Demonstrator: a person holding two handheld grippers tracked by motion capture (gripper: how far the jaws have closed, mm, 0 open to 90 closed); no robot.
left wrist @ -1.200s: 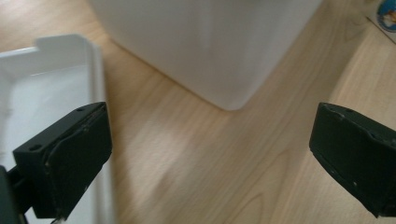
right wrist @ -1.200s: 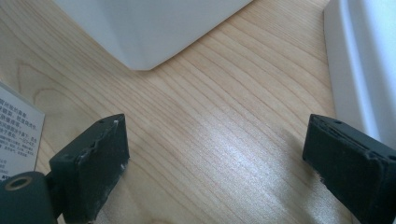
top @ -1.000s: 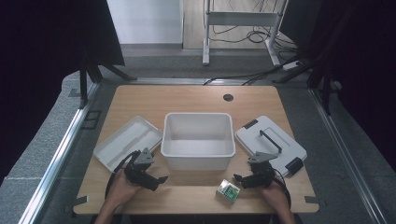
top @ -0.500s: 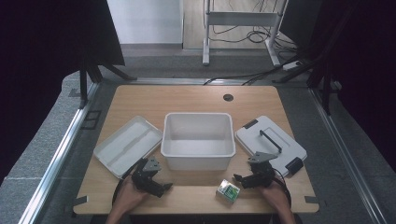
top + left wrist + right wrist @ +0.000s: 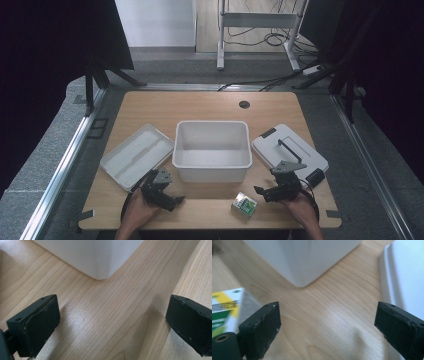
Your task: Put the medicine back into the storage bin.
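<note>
Pale wood grain of the table (image 5: 210,107) runs under both pairs of jaws, and both stand spread wide with nothing between them. The right gripper (image 5: 263,192) sits low at the near edge, and in the right gripper view its own jaws frame bare wood — the small box (image 5: 224,307), green and yellow on white, lies just outside one jaw rather than between the two. Seen from the high view, that small box (image 5: 244,204) rests just beside the right gripper, toward the table's middle and near the front edge.

The likeliest slip, judging from this, is a closing that catches only a corner of the box, or a jaw that nudges it sideways toward the front edge. The gripper would need to shift across until the box is centred.

Farther out, the white bin (image 5: 212,150) stands close behind. A hurried lift could knock the box against its near wall instead of clearing the rim. The grey lid (image 5: 290,152) lies just beside the right gripper on the other side, leaving little room to swing wide.

The left gripper (image 5: 172,202), released and idle near the white tray (image 5: 136,154), could wander into the path if it drifts inward.
</note>
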